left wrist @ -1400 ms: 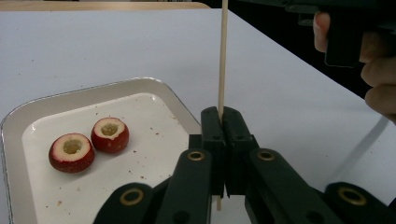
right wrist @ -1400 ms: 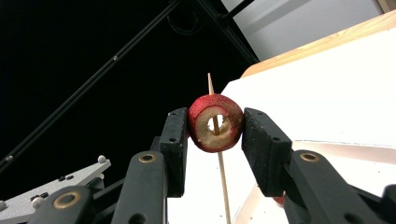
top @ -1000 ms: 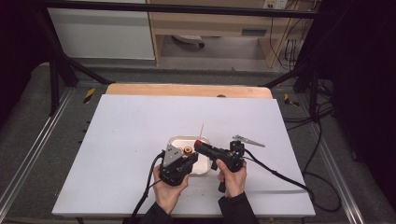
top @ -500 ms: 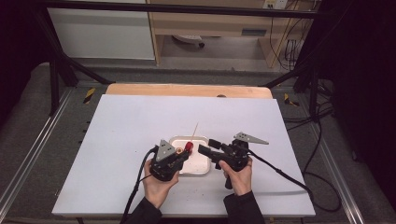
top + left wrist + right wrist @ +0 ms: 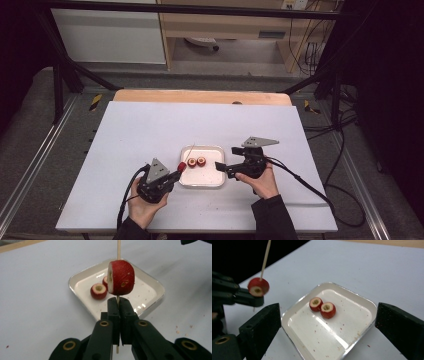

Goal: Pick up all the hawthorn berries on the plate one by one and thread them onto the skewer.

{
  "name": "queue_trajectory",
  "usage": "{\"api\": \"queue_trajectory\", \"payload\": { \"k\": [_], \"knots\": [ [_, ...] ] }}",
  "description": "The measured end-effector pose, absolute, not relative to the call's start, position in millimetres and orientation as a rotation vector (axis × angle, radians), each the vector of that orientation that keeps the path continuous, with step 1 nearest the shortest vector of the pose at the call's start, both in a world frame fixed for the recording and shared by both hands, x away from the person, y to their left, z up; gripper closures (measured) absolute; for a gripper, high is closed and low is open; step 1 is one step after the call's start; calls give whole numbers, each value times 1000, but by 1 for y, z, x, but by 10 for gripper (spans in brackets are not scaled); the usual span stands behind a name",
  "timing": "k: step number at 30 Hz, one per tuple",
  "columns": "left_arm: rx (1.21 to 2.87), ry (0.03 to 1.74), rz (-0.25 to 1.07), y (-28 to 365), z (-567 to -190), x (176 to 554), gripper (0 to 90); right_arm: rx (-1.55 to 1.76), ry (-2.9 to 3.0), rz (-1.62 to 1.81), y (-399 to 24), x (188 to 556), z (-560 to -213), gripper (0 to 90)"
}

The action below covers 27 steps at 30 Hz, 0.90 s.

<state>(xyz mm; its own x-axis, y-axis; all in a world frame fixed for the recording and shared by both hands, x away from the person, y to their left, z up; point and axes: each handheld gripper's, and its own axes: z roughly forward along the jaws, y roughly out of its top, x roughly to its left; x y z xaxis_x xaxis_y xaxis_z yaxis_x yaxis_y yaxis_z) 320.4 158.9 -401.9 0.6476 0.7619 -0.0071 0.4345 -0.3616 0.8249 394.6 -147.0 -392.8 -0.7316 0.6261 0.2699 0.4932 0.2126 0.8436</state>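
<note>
A small white square tray [image 5: 204, 179] lies on the white table and holds two cored red fruit pieces [image 5: 192, 162] [image 5: 201, 161]. My left gripper [image 5: 176, 174] stands just left of the tray, shut on a thin wooden skewer [image 5: 118, 248]. A third red piece [image 5: 121, 277] is threaded on the skewer just above the fingertips. My right gripper [image 5: 220, 167] is at the tray's right edge, pointing left. Its jaws have just been opening and stand wide apart with nothing gripped. In the right gripper view the two loose pieces [image 5: 315, 303] [image 5: 328, 310] lie in the tray beyond the jaws.
A wooden strip [image 5: 200, 96] runs along the table's far edge. Cables trail from both grippers toward the near edge. Small red crumbs dot the tray [image 5: 312, 340]. The white tabletop [image 5: 140, 130] stretches bare to the left and behind the tray.
The two grippers, close together over the tray before, have parted. The left one moved left with the skewer and its red piece. The right one let go and opened.
</note>
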Motion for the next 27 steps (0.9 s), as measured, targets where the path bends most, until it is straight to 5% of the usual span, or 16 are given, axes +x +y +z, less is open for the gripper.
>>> {"api": "queue_trajectory", "payload": {
  "k": [27],
  "knots": [
    [2010,975,469,200,-418,313,880,582,2717,923,-96,424,-387,81]
  ]
}}
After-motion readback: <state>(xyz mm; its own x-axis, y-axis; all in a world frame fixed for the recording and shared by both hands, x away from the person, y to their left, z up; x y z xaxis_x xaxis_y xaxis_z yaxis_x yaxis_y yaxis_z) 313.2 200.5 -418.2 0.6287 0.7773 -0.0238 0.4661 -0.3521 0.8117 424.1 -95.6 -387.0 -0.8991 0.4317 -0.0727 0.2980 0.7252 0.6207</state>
